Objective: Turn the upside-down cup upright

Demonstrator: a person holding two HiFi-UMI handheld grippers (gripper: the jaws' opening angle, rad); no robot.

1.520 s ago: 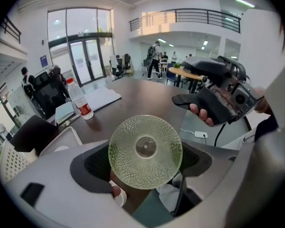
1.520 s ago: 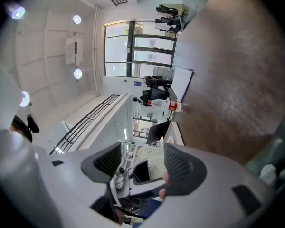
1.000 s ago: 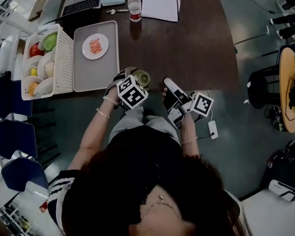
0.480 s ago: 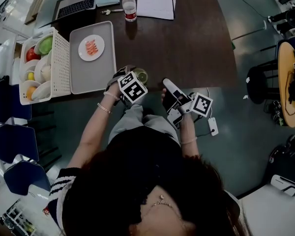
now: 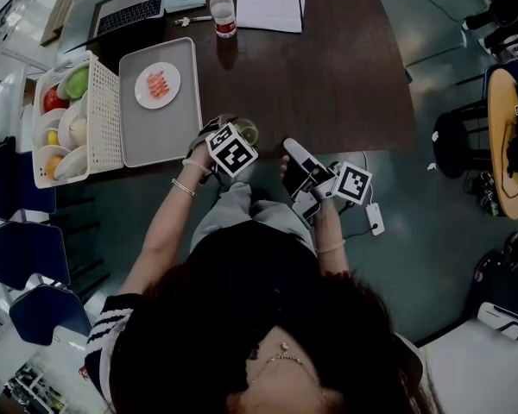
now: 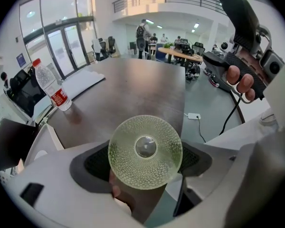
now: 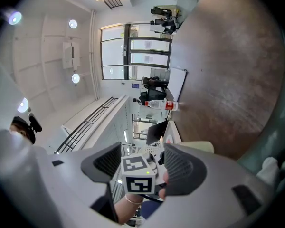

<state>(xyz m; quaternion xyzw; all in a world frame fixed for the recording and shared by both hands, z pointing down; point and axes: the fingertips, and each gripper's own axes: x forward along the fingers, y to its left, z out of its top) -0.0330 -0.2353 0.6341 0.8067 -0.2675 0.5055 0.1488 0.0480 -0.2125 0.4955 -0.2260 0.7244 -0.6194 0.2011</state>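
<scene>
The cup (image 6: pixel 145 151) is green dimpled glass. In the left gripper view it fills the gap between the jaws, its round end with a central disc facing the camera. My left gripper (image 6: pixel 146 161) is shut on it, with both dark pads (image 6: pixel 96 163) against its sides. In the head view the cup (image 5: pixel 247 133) shows just past the left gripper (image 5: pixel 235 145), over the table's near edge. My right gripper (image 5: pixel 295 155) hovers to its right, off the table edge. It stands open (image 7: pixel 141 164) with nothing between the jaws and looks toward the left gripper's marker cube (image 7: pixel 139 175).
On the dark wooden table (image 5: pixel 328 76) stand a water bottle (image 5: pixel 222 11), papers (image 5: pixel 268 1) and a laptop (image 5: pixel 135 9). A grey tray (image 5: pixel 164 128) carries a plate of food (image 5: pixel 157 85). Beside it is a white basket (image 5: pixel 108 115) of fruit and bowls. Blue chairs (image 5: pixel 22 248) stand at left.
The head view has shifted a little. Both grippers stay almost where they were, the left one still holding the cup at the table edge.
</scene>
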